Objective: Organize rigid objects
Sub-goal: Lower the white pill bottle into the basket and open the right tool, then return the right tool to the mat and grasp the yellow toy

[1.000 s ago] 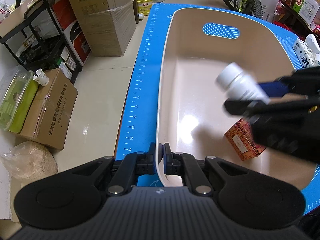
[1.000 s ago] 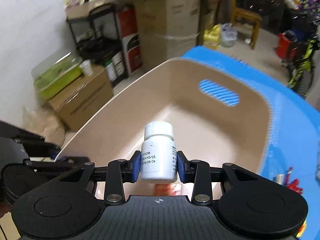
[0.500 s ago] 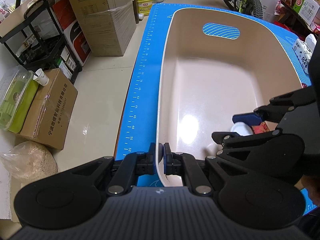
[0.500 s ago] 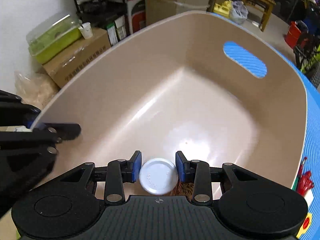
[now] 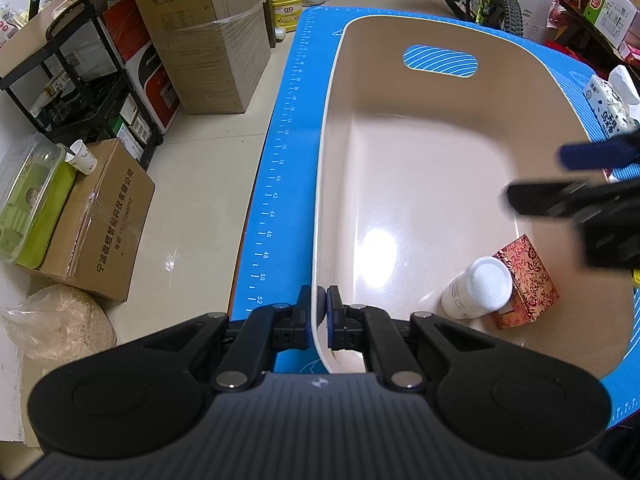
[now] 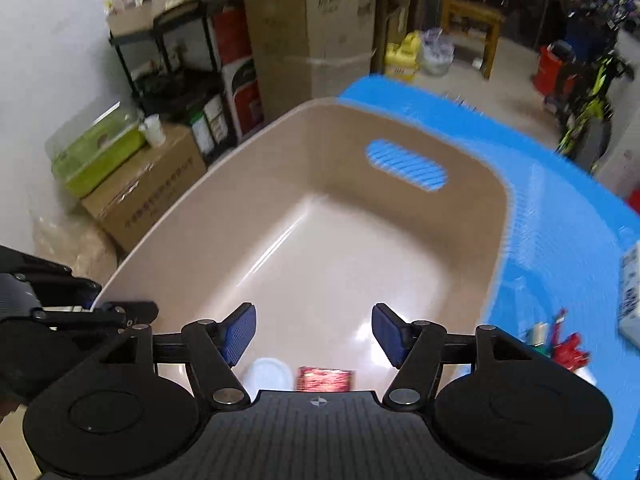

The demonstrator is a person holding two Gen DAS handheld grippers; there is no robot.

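Observation:
A white pill bottle (image 5: 478, 289) stands on the floor of the beige tub (image 5: 400, 184), touching a red patterned box (image 5: 526, 286). My left gripper (image 5: 319, 316) is shut on the tub's near rim. Blurred, my right gripper (image 5: 540, 178) hangs above the tub's right side; its jaws are opening with nothing between them. In the right wrist view the right gripper (image 6: 314, 330) is above the tub (image 6: 224, 216), and the bottle's cap (image 6: 269, 374) and the red box (image 6: 325, 379) peek out just below its fingers.
The tub sits on a blue mat (image 5: 280, 160) with a ruler along its left edge. A tissue pack (image 5: 606, 108) lies at the mat's right. Small red items (image 6: 564, 350) lie right of the tub. Cardboard boxes (image 5: 200, 32) and a black rack (image 5: 76, 80) stand on the floor at left.
My right gripper lowered the white bottle into the tub beside the red box, let go of it and has risen away to the right. The left gripper has not moved.

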